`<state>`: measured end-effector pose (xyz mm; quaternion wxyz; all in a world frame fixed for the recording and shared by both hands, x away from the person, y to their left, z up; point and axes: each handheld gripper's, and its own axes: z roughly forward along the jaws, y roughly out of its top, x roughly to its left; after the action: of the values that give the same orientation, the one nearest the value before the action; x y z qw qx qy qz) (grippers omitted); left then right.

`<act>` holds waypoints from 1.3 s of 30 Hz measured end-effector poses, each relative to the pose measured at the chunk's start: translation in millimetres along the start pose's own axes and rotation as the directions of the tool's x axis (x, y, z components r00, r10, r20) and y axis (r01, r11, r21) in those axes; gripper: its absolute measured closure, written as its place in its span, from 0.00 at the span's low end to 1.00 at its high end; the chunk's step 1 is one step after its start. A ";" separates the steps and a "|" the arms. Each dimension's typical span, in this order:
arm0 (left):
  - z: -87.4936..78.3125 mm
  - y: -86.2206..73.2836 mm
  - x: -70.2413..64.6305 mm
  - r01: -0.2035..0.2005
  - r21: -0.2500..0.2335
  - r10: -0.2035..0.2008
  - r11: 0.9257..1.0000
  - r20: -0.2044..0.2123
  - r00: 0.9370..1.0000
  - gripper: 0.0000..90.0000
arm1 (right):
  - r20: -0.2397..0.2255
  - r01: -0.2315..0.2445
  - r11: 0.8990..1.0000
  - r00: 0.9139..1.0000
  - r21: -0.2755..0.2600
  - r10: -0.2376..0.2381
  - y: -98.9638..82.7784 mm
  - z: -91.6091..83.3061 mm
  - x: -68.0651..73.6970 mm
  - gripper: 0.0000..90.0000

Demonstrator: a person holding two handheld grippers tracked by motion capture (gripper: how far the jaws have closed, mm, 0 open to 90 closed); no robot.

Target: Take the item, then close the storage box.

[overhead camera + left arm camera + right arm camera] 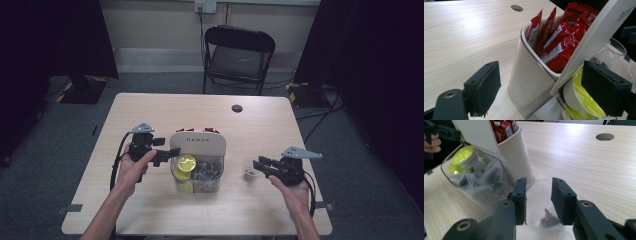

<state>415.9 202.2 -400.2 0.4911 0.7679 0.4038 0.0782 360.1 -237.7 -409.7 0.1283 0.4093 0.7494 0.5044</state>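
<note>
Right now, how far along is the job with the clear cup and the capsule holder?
Done: one small dark piece lies in the clear cup. In hand: the right gripper sits open at the cup, and the left gripper is open around the holder. Likely left: yellow capsules and dark items remain in the clear bin.

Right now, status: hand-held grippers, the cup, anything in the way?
Left hand-held gripper open, astride organizer corner. Right hand-held gripper open around clear cup, pads apparently off it. Organizer stands just beside cup.
</note>
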 end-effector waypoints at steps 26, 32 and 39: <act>-30.6 1.1 21.9 0.031 -0.030 -0.031 0.999 0.003 1.000 0.21 | 0.101 -0.045 0.987 0.994 0.154 0.030 -62.7 -15.1 -16.7 0.52; -31.1 3.6 28.0 0.044 -0.047 -0.045 0.998 -0.022 0.999 0.21 | 0.175 -0.062 0.978 0.984 0.201 0.026 -73.5 -5.7 -27.7 0.37; -27.3 8.1 28.1 0.071 -0.064 -0.073 0.995 -0.018 0.997 0.21 | 0.227 -0.053 0.966 0.974 0.255 -0.007 -80.3 2.7 -29.7 0.26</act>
<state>424.7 239.2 -387.6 0.5134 0.7362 0.4335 0.0808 341.6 -270.5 -486.6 0.1521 0.4859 0.7846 0.3539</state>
